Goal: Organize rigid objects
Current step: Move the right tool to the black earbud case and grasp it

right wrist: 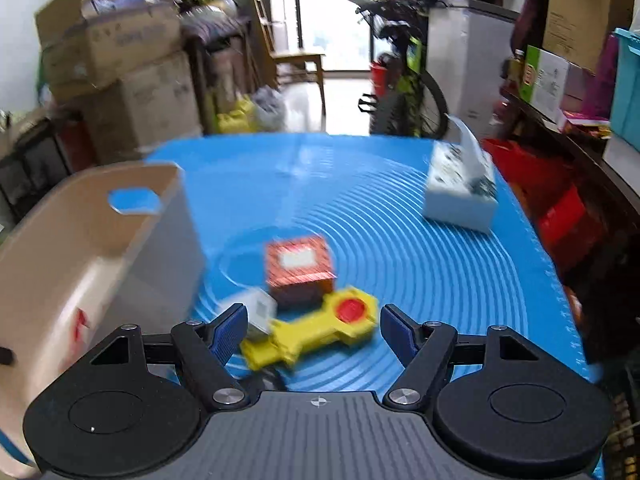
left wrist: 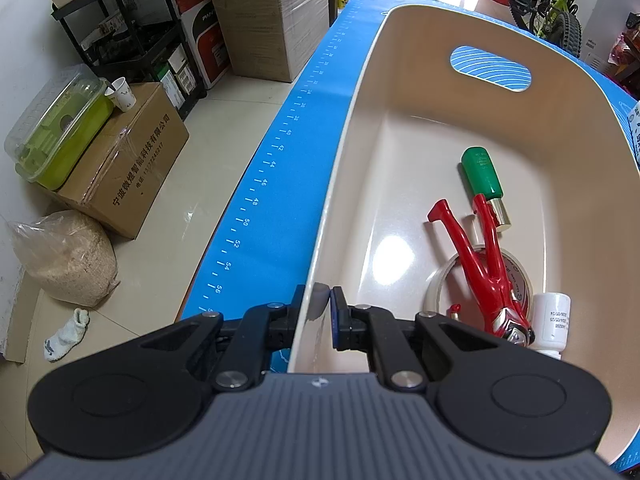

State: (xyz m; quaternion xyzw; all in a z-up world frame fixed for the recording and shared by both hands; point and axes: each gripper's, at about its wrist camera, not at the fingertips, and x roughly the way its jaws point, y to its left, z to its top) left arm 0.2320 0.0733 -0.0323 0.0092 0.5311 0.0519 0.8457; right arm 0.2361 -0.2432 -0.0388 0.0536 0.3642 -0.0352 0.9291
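My left gripper (left wrist: 318,304) is shut on the near rim of the beige bin (left wrist: 356,92), one finger outside and one inside the wall. Inside the bin lie a red figure toy (left wrist: 486,268), a green-handled tool (left wrist: 482,178), a roll of clear tape (left wrist: 444,276) and a small white bottle (left wrist: 552,322). In the blurred right wrist view, my right gripper (right wrist: 312,330) is open above the blue mat (right wrist: 440,272). A yellow toy with a red button (right wrist: 316,332) lies between its fingers, untouched. An orange box (right wrist: 300,274) and a small clear block (right wrist: 260,312) sit just behind. The bin (right wrist: 80,248) stands at left.
A white tissue box (right wrist: 460,192) stands at the mat's far right. Beyond the table's left edge, cardboard boxes (left wrist: 120,160), a green container (left wrist: 60,136) and a sack (left wrist: 66,260) rest on the floor. A bicycle (right wrist: 404,84) and shelves crowd the far side.
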